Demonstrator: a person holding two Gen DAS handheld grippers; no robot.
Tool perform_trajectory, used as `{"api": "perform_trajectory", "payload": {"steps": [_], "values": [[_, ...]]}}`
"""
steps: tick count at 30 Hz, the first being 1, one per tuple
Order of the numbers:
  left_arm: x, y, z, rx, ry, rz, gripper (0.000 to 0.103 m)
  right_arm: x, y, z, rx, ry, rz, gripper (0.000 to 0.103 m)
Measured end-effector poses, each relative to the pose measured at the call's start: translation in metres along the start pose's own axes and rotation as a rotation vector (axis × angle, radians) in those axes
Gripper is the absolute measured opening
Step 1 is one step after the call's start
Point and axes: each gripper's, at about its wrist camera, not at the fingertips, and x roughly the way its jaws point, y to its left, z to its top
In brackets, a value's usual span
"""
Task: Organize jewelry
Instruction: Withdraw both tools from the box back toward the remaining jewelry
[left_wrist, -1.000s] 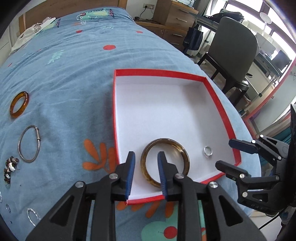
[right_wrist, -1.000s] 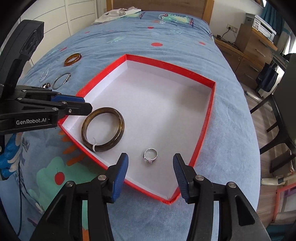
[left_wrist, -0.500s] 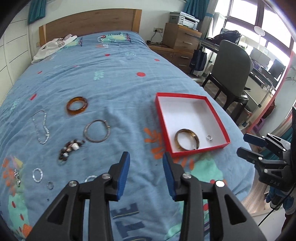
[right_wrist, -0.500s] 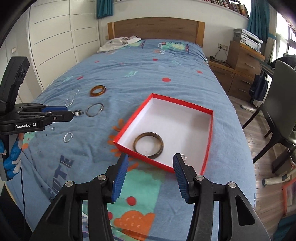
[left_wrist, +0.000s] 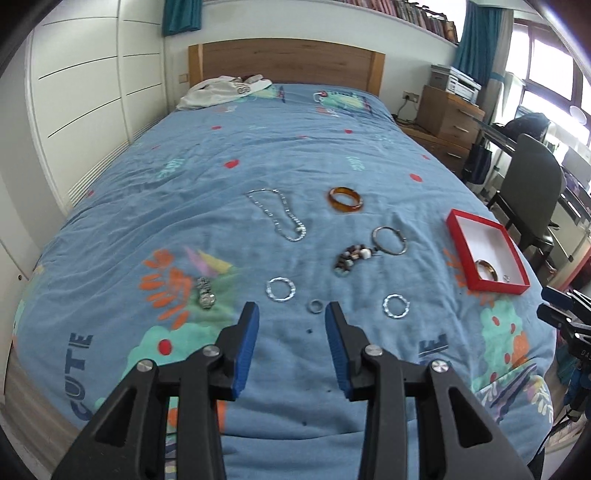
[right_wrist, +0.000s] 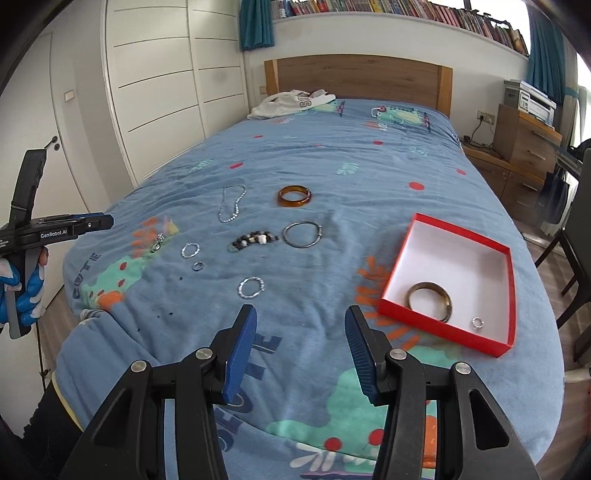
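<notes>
A red box (right_wrist: 508, 280) with a white floor lies on the blue bedspread, holding a dark bangle (right_wrist: 429, 300) and a small silver ring (right_wrist: 478, 322); it also shows in the left wrist view (left_wrist: 460, 243). Loose jewelry lies mid-bed: an amber bangle (left_wrist: 345, 199), a silver chain (left_wrist: 277, 218), a metal hoop (left_wrist: 389, 240), a bead bracelet (left_wrist: 351, 257), two twisted silver rings (left_wrist: 280, 290) (left_wrist: 396, 305), a small ring (left_wrist: 316, 306) and a charm (left_wrist: 205, 295). My left gripper (left_wrist: 291, 343) is open and empty above the small ring. My right gripper (right_wrist: 301, 350) is open and empty near the foot of the bed.
The bed has a wooden headboard (left_wrist: 284, 62) with white clothes (left_wrist: 221, 90) near it. White wardrobe doors (right_wrist: 155, 92) stand to the left. A wooden dresser (left_wrist: 448, 118) and a dark chair (left_wrist: 532, 184) stand to the right.
Both grippers have pulled back and up from the red box, leaving the dark bangle inside. The left gripper has swung left over the loose jewelry and opened wider.
</notes>
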Motion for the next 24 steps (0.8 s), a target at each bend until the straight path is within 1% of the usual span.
{"api": "perform_trajectory", "payload": {"steps": [6,10,13,19,22,24], "values": [[-0.005,0.061,-0.021,-0.085,0.025,0.064,0.036,0.012,0.033,0.001,-0.014,0.003,0.055,0.047],[0.008,0.083,-0.027,-0.145,0.048,0.090,0.036,0.031,0.052,0.006,-0.035,0.019,0.094,0.046],[0.026,0.096,-0.029,-0.189,0.076,0.093,0.036,0.053,0.066,0.013,-0.056,0.042,0.124,0.045],[0.070,0.115,-0.019,-0.242,0.120,0.100,0.036,0.105,0.092,0.034,-0.101,0.096,0.187,0.044],[0.096,0.121,-0.013,-0.265,0.145,0.090,0.036,0.133,0.103,0.044,-0.116,0.118,0.222,0.043],[0.116,0.119,-0.010,-0.262,0.169,0.081,0.036,0.152,0.110,0.047,-0.121,0.138,0.239,0.042]]}}
